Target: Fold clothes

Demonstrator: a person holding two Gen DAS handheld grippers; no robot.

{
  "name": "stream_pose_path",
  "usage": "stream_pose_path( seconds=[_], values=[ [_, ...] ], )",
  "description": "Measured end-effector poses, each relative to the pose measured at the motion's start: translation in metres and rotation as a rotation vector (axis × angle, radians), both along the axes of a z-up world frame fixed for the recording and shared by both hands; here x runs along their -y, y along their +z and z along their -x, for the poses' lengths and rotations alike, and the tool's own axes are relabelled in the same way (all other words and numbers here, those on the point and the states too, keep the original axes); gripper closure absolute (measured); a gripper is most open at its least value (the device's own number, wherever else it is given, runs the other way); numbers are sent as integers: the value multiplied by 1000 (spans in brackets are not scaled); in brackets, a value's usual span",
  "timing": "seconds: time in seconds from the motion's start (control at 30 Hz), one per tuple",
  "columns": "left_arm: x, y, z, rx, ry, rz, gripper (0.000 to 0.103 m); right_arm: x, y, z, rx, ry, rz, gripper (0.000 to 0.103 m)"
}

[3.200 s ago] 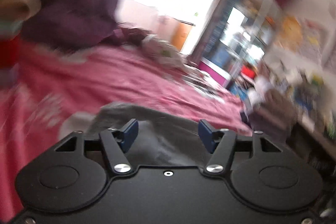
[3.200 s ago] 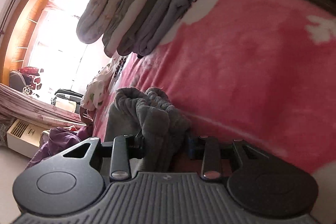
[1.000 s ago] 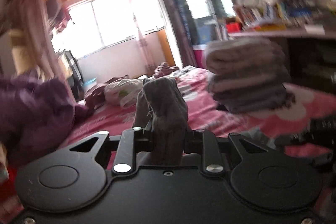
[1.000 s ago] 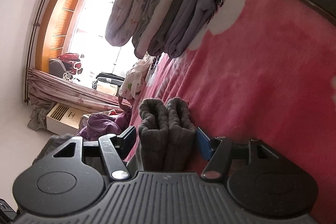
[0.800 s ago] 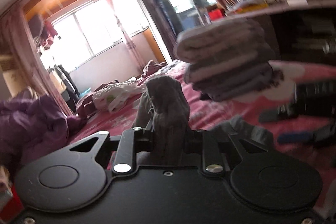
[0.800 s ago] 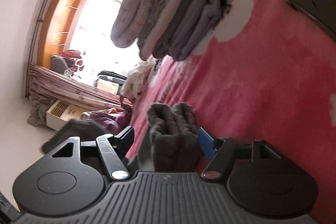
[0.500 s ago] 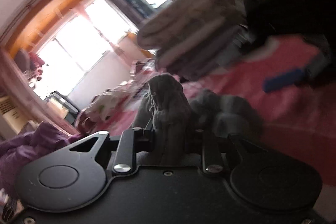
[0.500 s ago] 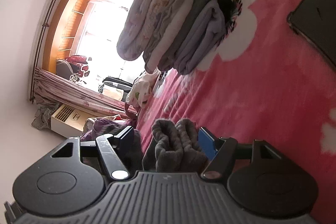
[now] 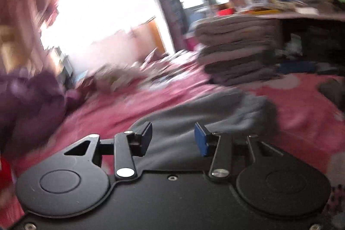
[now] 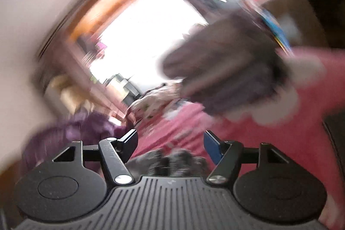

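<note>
Lying flat on the pink blanket (image 9: pixel 301 113) just ahead of the left gripper (image 9: pixel 172 139): the grey garment (image 9: pixel 194 122), folded, spreading out from under the fingertips toward the right. Opening at this moment, the left jaws, with cloth showing in the gap below them but neither blue pad pressing on it. Standing spread as well, the right gripper (image 10: pixel 170 146), hovering above a bunched grey end of the garment (image 10: pixel 172 163) (low in the right wrist view, touching neither pad as far as the blur allows).

Rising beyond the garment, to the right in the left wrist view: a stack of folded clothes (image 9: pixel 237 51), well apart from the fingertips. Sitting at the far left, a heap of purple clothing (image 9: pixel 32 105); lying farther back on the blanket, a pale patterned bundle (image 9: pixel 112 79). Glaring behind all of it, a bright window (image 9: pixel 97 21), and running along the right, cluttered shelves (image 9: pixel 269 1). Nothing standing between either gripper and the garment.

Differing from a second ago: the left jaws then pinching an upright wad of the grey garment, now parted with it lying flat; the right wrist view then rolled hard sideways, now turned closer to level, with the garment's end lower between its fingers.
</note>
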State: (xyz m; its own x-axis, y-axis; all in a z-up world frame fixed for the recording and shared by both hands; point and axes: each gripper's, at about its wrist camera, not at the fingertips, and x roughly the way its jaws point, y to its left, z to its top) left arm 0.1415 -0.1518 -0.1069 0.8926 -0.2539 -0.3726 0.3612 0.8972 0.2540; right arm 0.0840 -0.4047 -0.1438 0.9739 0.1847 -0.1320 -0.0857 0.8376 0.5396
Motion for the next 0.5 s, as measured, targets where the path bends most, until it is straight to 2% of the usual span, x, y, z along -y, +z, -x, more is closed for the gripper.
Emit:
stream_pose_path(
  seconds=[0.1, 0.17, 0.2, 0.3, 0.33, 0.37, 0.4, 0.47, 0.5],
  values=[
    [-12, 2, -15, -24, 19, 56, 60, -48, 15, -9, 60, 106, 283, 38],
    [-12, 2, -28, -29, 8, 77, 60, -74, 17, -14, 89, 168, 411, 42],
    [-11, 0, -33, -38, -2, 93, 60, -81, 16, -17, 89, 188, 439, 46],
    [-9, -19, -43, -104, -38, 140, 60, -88, 7, -33, 28, 182, 465, 47],
    [-7, -32, -49, -175, -61, 134, 60, -87, 2, -41, -22, 174, 470, 47],
    [-4, -47, -53, -223, -64, 116, 60, -84, -7, -52, -112, 158, 472, 47],
    [0, -60, -52, -217, -54, 102, 60, -78, -18, -61, -196, 143, 464, 52],
    [7, -72, -48, -159, -38, 102, 61, -67, -26, -68, -236, 136, 427, 61],
    [9, -72, -47, -157, -26, 108, 61, -67, -28, -70, -243, 135, 433, 61]
  ],
)
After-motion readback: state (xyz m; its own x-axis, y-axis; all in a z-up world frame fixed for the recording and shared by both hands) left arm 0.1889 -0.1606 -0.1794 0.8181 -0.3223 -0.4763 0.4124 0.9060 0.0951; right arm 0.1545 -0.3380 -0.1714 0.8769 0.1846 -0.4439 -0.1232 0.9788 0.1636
